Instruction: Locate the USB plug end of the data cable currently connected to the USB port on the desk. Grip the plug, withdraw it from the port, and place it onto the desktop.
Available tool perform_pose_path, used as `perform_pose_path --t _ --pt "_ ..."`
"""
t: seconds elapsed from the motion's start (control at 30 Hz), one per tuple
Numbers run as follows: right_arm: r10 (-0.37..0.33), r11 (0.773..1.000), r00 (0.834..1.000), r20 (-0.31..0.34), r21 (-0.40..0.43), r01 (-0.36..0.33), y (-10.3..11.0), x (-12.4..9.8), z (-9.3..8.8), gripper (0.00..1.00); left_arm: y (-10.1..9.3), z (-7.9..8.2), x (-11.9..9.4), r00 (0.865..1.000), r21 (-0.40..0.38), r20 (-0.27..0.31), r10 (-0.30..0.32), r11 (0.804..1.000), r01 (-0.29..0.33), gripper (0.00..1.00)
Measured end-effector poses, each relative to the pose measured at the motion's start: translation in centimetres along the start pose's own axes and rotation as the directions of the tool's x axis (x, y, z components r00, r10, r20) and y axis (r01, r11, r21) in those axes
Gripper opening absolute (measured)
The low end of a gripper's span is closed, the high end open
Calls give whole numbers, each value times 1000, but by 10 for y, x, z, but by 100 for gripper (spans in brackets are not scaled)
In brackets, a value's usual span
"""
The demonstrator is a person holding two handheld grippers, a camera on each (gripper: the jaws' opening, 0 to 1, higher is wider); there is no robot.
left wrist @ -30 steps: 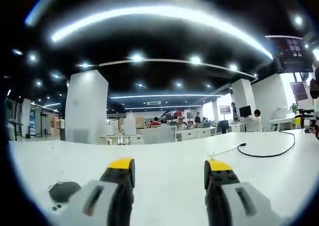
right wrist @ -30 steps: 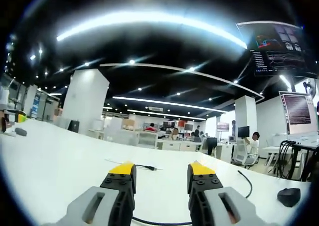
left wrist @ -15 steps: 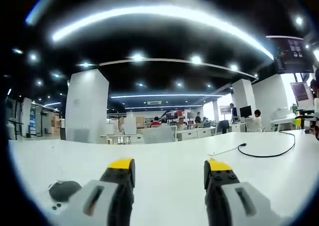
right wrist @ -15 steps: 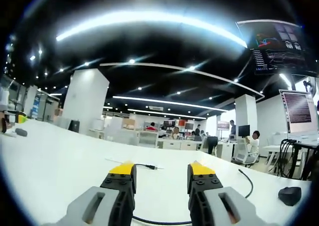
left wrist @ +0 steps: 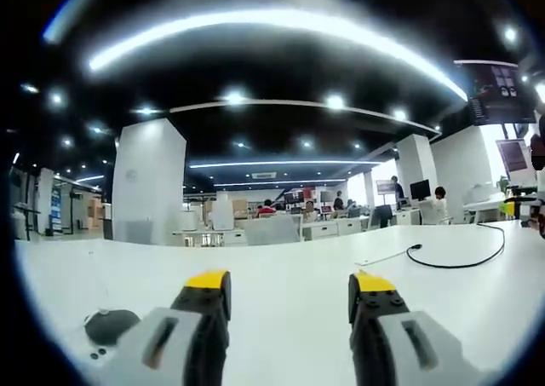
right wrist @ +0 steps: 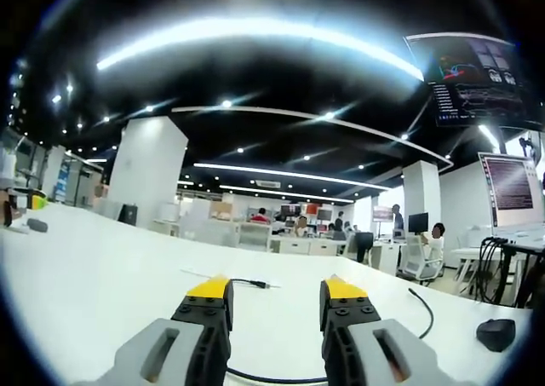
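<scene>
Little had changed from the frames before: in the left gripper view the scene sat as it had a second earlier, while in the right gripper view the whole picture had drifted very slightly, a move of the camera and not of the things on the desk [right wrist: 102, 275]. The white desk served as the landmark for everything. In the left gripper view the black data cable [left wrist: 464, 262] lay in a loop on the desk's far right part, its small dark end [left wrist: 414, 247] pointing left toward a thin pale line on the surface; whether that end was the USB plug, and where the port was, could not be made out at that size. In the right gripper view a cable end [right wrist: 255, 284] lay on the desk just beyond the jaw tips, and another stretch of black cable passed under the jaws at the bottom, partly hidden by them, with a further strand curving up at the right. A dark rounded object [left wrist: 106, 326] sat on the desk by the left gripper's left jaw, cut partly by the gripper body, and a similar dark object [right wrist: 496, 333] lay near the desk's right edge in the right gripper view. The left gripper [left wrist: 289, 285] stood wide open above the desk, holding nothing. The right gripper [right wrist: 274, 290] was likewise spread apart and empty, touching no cable.
</scene>
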State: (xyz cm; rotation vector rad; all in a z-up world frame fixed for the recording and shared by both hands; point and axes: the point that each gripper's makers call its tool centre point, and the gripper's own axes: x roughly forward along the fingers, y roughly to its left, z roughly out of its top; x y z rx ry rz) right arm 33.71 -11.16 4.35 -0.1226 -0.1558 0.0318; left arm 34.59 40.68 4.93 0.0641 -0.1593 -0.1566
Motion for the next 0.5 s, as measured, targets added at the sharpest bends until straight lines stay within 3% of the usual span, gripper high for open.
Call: perform_pose_path --t 0.5 --pt "8 1000 1000 -7 -5 -8 3 0 -3 42 -1 -2 -1 1000 3 -6 -4 1000 4 55"
